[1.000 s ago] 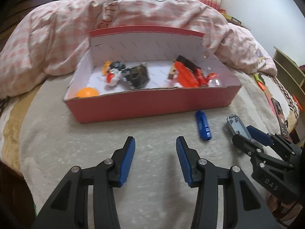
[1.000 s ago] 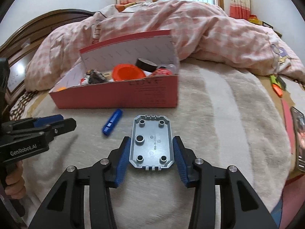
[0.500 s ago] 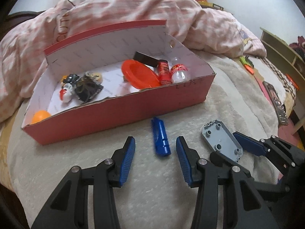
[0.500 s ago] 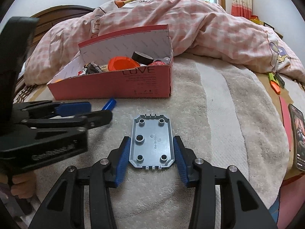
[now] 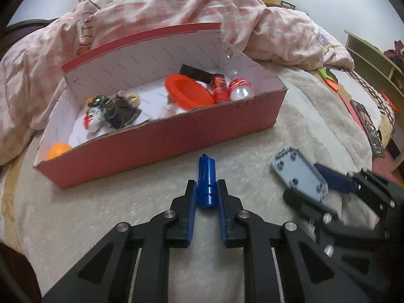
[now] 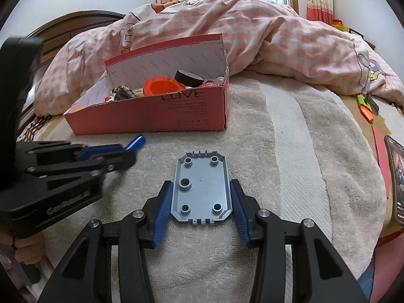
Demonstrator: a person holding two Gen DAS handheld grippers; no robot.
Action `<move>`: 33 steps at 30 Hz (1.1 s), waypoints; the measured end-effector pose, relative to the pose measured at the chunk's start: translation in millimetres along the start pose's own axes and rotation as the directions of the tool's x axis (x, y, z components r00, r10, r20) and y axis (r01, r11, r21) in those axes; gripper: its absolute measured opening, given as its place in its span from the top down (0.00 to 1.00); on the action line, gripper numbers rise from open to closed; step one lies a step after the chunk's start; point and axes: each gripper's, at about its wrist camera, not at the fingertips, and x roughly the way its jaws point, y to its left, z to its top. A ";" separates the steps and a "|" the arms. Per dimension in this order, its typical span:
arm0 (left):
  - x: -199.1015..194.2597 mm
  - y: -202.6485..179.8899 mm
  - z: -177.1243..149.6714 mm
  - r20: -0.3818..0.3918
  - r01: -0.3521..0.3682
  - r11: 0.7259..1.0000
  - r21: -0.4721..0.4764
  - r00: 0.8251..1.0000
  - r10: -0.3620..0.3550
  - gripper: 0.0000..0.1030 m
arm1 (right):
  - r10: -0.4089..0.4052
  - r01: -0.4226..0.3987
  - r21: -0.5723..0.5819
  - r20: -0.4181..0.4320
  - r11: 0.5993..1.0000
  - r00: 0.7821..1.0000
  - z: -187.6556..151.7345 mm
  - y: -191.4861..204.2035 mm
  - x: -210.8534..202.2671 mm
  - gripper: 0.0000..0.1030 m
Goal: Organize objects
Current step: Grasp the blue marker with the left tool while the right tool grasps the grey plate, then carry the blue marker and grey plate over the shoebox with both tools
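A red cardboard box (image 5: 161,141) sits on the bed blanket and holds several small items: an orange lid (image 5: 188,92), a red can, a small bottle, toys and an orange ball (image 5: 58,149). My left gripper (image 5: 207,186) is shut on a blue plastic tube (image 5: 207,180) that lies on the blanket in front of the box. My right gripper (image 6: 202,189) is shut on a flat grey plastic plate (image 6: 202,189), also seen in the left wrist view (image 5: 300,174). The left gripper also shows in the right wrist view (image 6: 101,155).
A pink checked duvet (image 6: 252,38) is piled behind the box. A phone (image 6: 396,181) and orange-green toys (image 6: 366,106) lie at the bed's right edge. A wooden headboard (image 6: 63,30) stands at the far left.
My left gripper has moved forward over the blue tube and closed on it. My right gripper still holds the grey plate in the same spot.
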 end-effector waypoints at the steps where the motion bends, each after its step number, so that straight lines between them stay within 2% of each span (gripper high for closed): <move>1: -2.3 2.4 -2.6 0.000 -0.004 1.000 -0.001 1.000 0.004 0.86 | -0.001 0.001 -0.001 0.000 1.000 1.000 0.0 -0.3 0.1 0.56; 6: -12.2 21.2 -15.0 -0.003 -0.036 0.999 -0.026 0.999 0.036 0.86 | -0.016 0.016 0.001 -0.001 1.000 1.000 0.3 1.3 -0.2 0.56; 10: -16.8 33.4 -22.1 -0.001 -0.047 0.998 -0.050 0.999 0.047 0.86 | 0.005 -0.005 0.009 -0.007 1.000 1.000 0.6 7.0 -1.8 0.56; 13: -17.1 37.1 -24.4 0.004 -0.042 0.997 -0.057 0.999 0.042 0.86 | 0.020 -0.020 -0.012 -0.011 1.000 1.000 -0.3 14.4 -2.0 0.56; 17: -16.7 37.2 -24.6 0.008 -0.041 0.998 -0.054 0.999 0.042 0.86 | -0.007 0.006 -0.041 -0.018 0.999 1.000 -1.1 22.4 -0.6 0.56; 33: -13.7 40.9 -24.3 0.031 -0.011 0.998 -0.060 0.999 0.013 0.86 | -0.034 0.033 -0.033 -0.033 0.999 0.999 0.7 25.2 4.9 0.54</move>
